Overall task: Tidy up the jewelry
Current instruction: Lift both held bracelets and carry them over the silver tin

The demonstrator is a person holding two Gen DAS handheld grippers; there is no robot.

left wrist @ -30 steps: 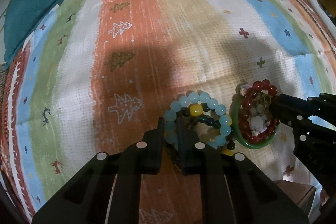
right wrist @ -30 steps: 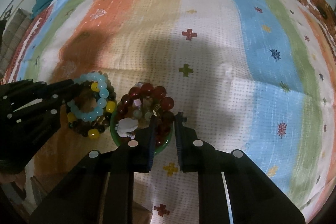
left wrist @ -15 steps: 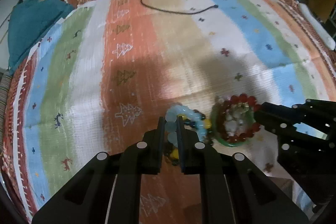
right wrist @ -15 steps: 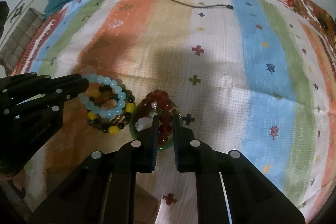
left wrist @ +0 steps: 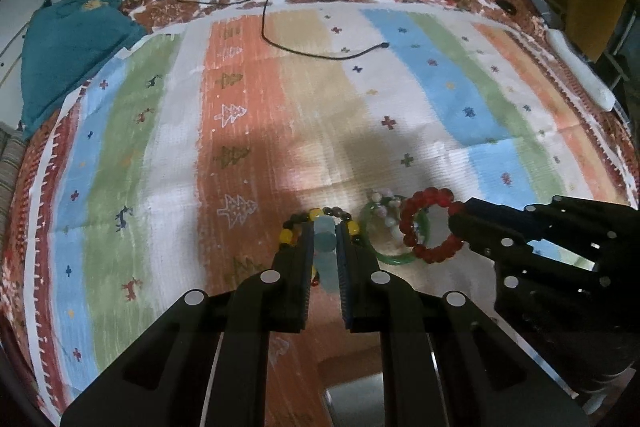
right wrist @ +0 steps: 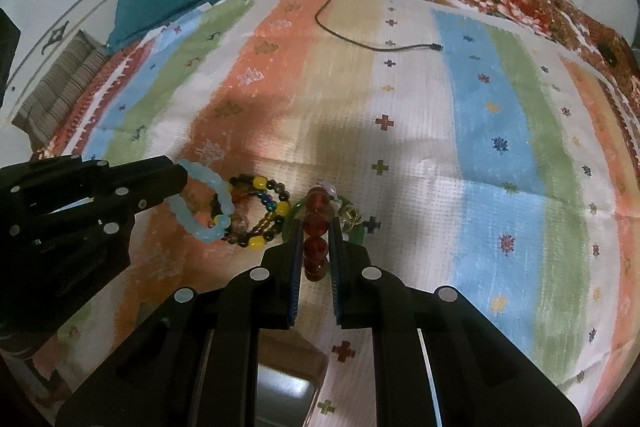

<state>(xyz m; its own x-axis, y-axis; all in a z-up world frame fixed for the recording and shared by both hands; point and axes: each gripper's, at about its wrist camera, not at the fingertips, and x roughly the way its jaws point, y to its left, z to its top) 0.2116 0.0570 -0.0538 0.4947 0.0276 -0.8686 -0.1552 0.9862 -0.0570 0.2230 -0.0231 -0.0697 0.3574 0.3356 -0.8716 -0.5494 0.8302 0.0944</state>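
My left gripper (left wrist: pixel 324 225) is shut on a pale blue bead bracelet (left wrist: pixel 325 247), which hangs lifted off the striped cloth (left wrist: pixel 248 39). Seen from the right wrist, that bracelet (right wrist: pixel 208 205) dangles as a loop from the left gripper (right wrist: pixel 182 183). My right gripper (right wrist: pixel 315 223) is shut on a dark red bead bracelet (right wrist: pixel 316 227), which shows as a raised ring (left wrist: pixel 407 227) in the left wrist view. On the cloth below lie a green bangle (left wrist: pixel 384 258), a yellow and dark bead bracelet (right wrist: pixel 258 215) and a small pale bead string (left wrist: pixel 384 203).
A black cable (left wrist: pixel 320 55) crosses the far part of the cloth. A teal garment (left wrist: pixel 72 43) lies at the far left, with a striped cushion (right wrist: pixel 60 83) beside it. A metal box corner (right wrist: pixel 286 397) shows under the right gripper.
Both grippers have risen, so the cloth looks farther away. The blue bracelet has come up off the yellow-beaded pile, and the red bracelet has come up off the green bangle.
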